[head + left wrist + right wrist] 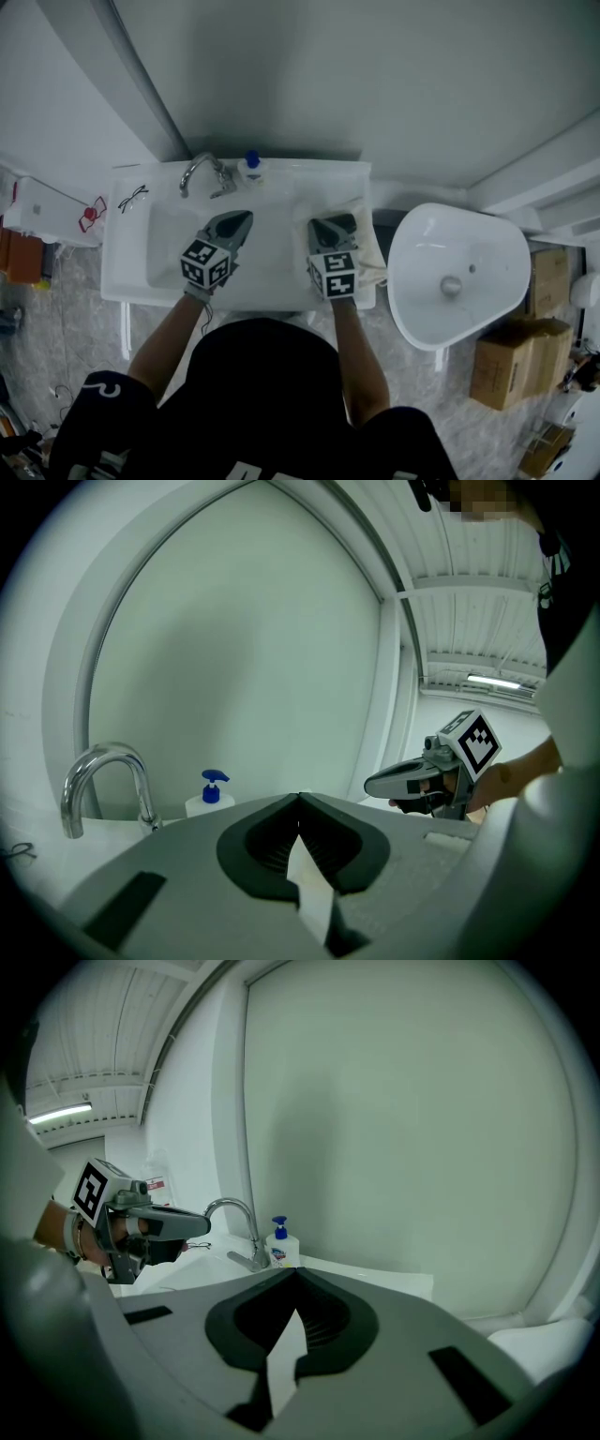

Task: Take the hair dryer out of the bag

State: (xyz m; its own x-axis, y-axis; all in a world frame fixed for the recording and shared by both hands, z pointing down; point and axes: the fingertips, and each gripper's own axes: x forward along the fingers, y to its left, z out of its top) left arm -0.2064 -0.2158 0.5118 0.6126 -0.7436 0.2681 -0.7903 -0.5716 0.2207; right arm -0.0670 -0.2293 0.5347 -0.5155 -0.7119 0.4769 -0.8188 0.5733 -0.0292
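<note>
A beige cloth bag [367, 246] lies on the right end of the white washbasin counter [127, 272]. No hair dryer shows in any view. My right gripper [330, 225] hovers over the bag, jaws shut and empty; in its own view the tips [295, 1271] meet with nothing between them. Over the basin bowl my left gripper [242, 219] is also shut and empty, and its tips [300, 797] touch. Each gripper shows in the other's view: the right gripper [412, 780] and the left gripper [159, 1225].
A chrome tap [199, 171] and a soap bottle with a blue pump [250, 167] stand at the basin's back edge. Glasses [132, 198] lie on the counter's left. A white toilet-like bowl [455, 277] is to the right, with cardboard boxes [520, 361] beyond.
</note>
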